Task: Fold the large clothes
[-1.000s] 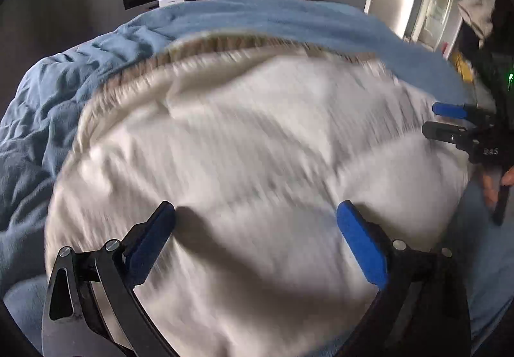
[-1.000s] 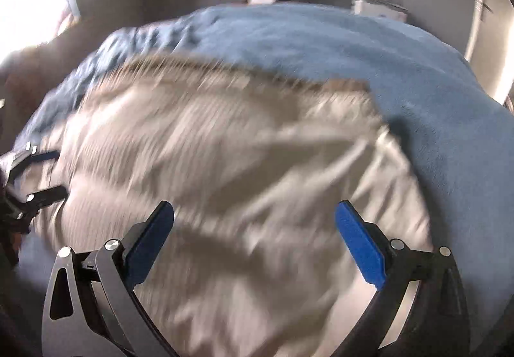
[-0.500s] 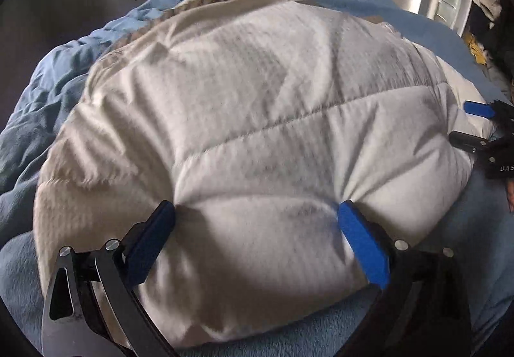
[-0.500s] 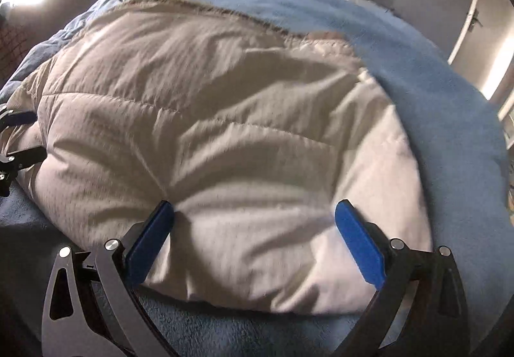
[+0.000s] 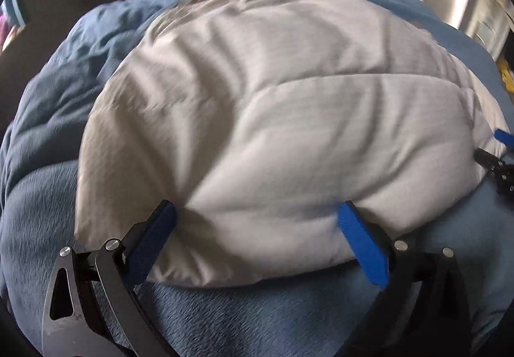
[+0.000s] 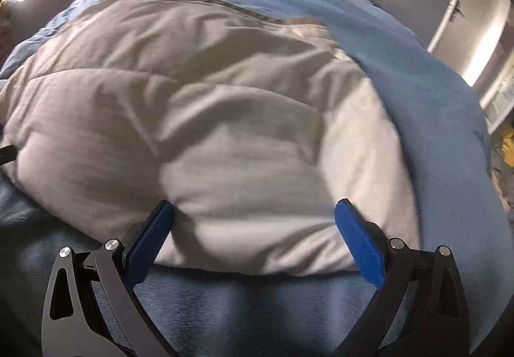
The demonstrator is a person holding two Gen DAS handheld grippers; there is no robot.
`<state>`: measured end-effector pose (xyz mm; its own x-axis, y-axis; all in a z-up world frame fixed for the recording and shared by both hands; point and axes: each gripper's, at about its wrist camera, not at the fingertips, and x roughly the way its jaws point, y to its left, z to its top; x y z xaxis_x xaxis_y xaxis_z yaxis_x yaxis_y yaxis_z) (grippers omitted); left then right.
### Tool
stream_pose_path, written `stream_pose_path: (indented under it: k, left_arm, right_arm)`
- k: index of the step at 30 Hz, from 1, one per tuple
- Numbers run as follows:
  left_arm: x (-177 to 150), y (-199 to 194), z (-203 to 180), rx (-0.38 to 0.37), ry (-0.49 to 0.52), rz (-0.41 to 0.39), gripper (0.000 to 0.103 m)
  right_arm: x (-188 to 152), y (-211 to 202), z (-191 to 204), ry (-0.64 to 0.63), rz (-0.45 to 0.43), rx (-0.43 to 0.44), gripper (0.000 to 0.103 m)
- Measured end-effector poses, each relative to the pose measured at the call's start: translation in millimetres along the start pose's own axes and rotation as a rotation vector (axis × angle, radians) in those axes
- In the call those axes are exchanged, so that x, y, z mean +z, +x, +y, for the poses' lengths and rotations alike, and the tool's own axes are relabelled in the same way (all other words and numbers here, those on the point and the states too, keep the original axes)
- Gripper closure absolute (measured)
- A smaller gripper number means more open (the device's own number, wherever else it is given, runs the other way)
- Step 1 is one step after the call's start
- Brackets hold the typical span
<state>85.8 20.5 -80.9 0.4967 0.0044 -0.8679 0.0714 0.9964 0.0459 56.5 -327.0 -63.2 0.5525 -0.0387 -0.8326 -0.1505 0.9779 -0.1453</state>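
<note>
My left hand-held gripper (image 5: pixel 257 222) is spread wide, its blue pads (image 5: pixel 361 243) resting against the near edge of the puffy cream quilted jacket (image 5: pixel 282 119) without pinching any fabric. My right hand-held gripper (image 6: pixel 255 222) is just as wide apart, its pads (image 6: pixel 358 241) likewise touching the jacket's (image 6: pixel 205 119) near hem and clamping nothing. The jacket lies spread on the blue blanket (image 6: pixel 417 67) covering the bed, its fur-trimmed edge at the far side. In the left view, my right gripper's tips (image 5: pixel 499 151) show at the jacket's right edge.
</note>
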Motion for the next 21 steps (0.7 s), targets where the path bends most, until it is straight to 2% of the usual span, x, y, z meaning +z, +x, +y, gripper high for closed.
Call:
stream_pose_path:
  k: [4,7,9,11,12,15,21]
  left_arm:
    - [0,1,18,0.008,-0.088,0.031,0.006]
    - [4,-1,31,0.006,-0.128,0.025,0.007]
    - [7,-12,37,-0.040,-0.158,-0.033,0.008]
    - [12,-28,50,-0.121,-0.203,-0.112,0.007]
    - [16,-32,56,-0.129,-0.217,-0.135,0.007]
    - [33,-38,71,-0.118,-0.220,-0.162,0.007]
    - [74,-15,98,-0.068,-0.209,-0.126,0.007]
  right_arm:
    - [-4,-5,-21,0.090,0.012,-0.023,0.009]
    - [-4,-10,-26,0.107,-0.002,-0.022,0.009]
    - [-5,-19,-28,0.121,-0.030,0.020,0.009]
    - [1,-30,-38,0.151,-0.074,0.092,0.009]
    - [4,-36,-44,0.168,-0.098,0.108,0.009]
    - [21,-40,-59,0.179,-0.125,0.114,0.009]
    - [64,-14,-78,0.102,-0.068,0.103,0.009]
